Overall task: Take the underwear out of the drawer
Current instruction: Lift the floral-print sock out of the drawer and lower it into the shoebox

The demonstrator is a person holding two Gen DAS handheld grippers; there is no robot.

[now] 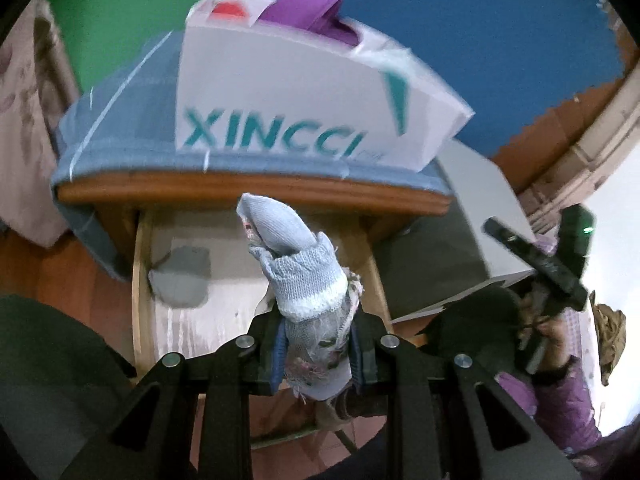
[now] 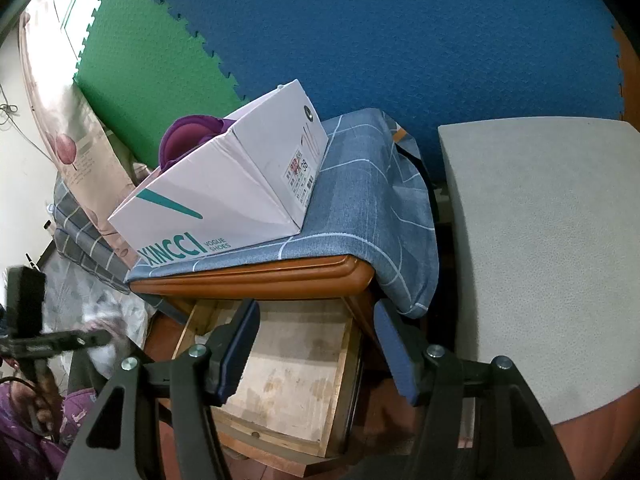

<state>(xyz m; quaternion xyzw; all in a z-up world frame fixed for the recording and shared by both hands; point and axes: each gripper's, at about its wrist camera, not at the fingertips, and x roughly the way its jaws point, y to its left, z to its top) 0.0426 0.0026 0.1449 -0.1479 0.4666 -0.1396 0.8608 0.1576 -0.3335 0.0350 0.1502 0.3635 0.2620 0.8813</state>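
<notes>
My left gripper (image 1: 318, 344) is shut on a light blue knitted garment (image 1: 304, 280) with a white band, which sticks up out of the jaws above the open wooden drawer (image 1: 138, 280). A grey folded piece (image 1: 184, 280) lies in the drawer's left part. In the right wrist view the drawer (image 2: 340, 380) shows a bare wooden bottom. My right gripper (image 2: 316, 344) hovers open over it with nothing between its fingers. The left gripper (image 2: 24, 332) shows at that view's left edge, blurred, with the pale garment (image 2: 104, 328) beside it.
A white XINCCI shoe box (image 2: 224, 200) holding purple cloth (image 1: 316, 12) stands on the blue checked cloth (image 2: 360, 200) over the wooden cabinet top. A grey padded surface (image 2: 540, 260) is to the right. Blue and green foam mats (image 2: 360, 40) are behind.
</notes>
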